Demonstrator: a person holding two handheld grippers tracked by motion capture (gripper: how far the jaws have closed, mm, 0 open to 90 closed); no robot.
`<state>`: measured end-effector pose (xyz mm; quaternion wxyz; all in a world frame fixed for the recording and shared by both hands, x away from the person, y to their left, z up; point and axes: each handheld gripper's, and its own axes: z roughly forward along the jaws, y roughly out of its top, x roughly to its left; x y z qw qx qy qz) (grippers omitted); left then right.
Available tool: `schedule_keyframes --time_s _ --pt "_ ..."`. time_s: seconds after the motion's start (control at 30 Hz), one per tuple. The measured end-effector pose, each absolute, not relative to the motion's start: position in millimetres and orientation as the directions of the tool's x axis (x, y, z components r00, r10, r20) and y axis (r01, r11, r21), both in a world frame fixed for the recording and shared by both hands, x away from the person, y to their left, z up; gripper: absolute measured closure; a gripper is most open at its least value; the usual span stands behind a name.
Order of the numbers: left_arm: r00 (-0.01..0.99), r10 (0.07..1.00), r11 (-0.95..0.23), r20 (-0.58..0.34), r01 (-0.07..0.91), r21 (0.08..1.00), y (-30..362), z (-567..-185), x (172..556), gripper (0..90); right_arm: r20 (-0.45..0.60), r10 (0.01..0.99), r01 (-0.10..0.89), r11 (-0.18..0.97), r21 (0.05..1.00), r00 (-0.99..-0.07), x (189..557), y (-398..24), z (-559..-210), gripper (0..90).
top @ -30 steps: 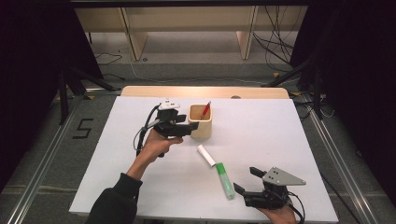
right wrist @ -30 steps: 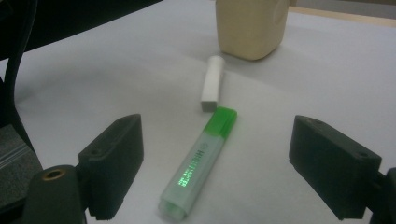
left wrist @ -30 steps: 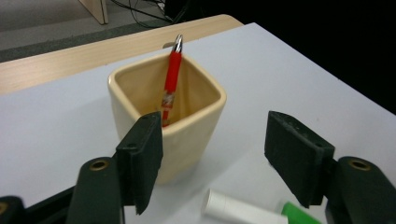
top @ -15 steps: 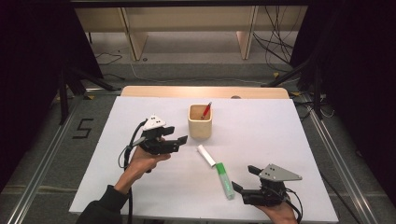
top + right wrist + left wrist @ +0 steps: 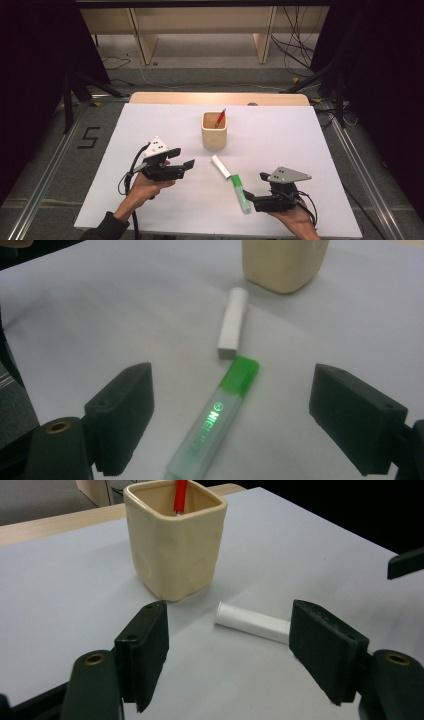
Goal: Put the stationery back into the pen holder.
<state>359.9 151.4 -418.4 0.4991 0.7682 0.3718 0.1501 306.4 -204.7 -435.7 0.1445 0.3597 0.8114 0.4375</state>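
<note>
White tabletop [image 5: 150, 125] carries our cup [image 5: 215, 131] beyond both tongs; left gripper [image 5: 184, 165], just opening wider, holds nothing; right gripper [image 5: 256, 200] gapes around the highlighter [image 5: 240, 192], untouched; closing off-centre, we risk skidding it into the white marker [image 5: 220, 166]

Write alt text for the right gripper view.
A green highlighter lies on the white table between the open jaws of the right gripper, untouched. A white tube lies just past its cap, and a cream cup stands beyond.
</note>
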Motion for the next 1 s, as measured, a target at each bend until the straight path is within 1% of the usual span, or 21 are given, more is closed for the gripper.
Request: schedule_keyframes --time_s 0.27,0.4,0.63,0.8,1.0 --pt "0.676 0.723 -0.220 -0.145 0.424 0.878 164.8 -424.8 349.6 27.3 0.083 0.709 0.489 0.392 0.779 -0.700 326.1 -190.8 -430.6 19.2" --pt "0.662 0.737 -0.216 -0.134 0.419 0.882 168.6 -424.5 344.1 27.1 0.082 0.710 0.505 0.410 0.759 -0.700 335.7 -183.5 -427.5 19.9" --pt "0.664 0.737 -0.223 -0.126 0.415 0.882 172.9 -431.1 333.4 26.9 0.084 0.715 0.533 0.432 0.728 -0.694 352.6 -170.7 -422.8 20.8" --pt "0.663 0.736 -0.208 -0.136 0.413 0.887 177.8 -434.3 328.2 26.5 0.081 0.709 0.546 0.459 0.701 -0.700 361.4 -159.8 -424.3 21.8" --pt "0.667 0.736 -0.221 -0.114 0.397 0.891 178.6 -436.5 322.5 26.5 0.080 0.696 0.560 0.499 0.661 -0.714 374.5 -144.8 -426.7 23.2"
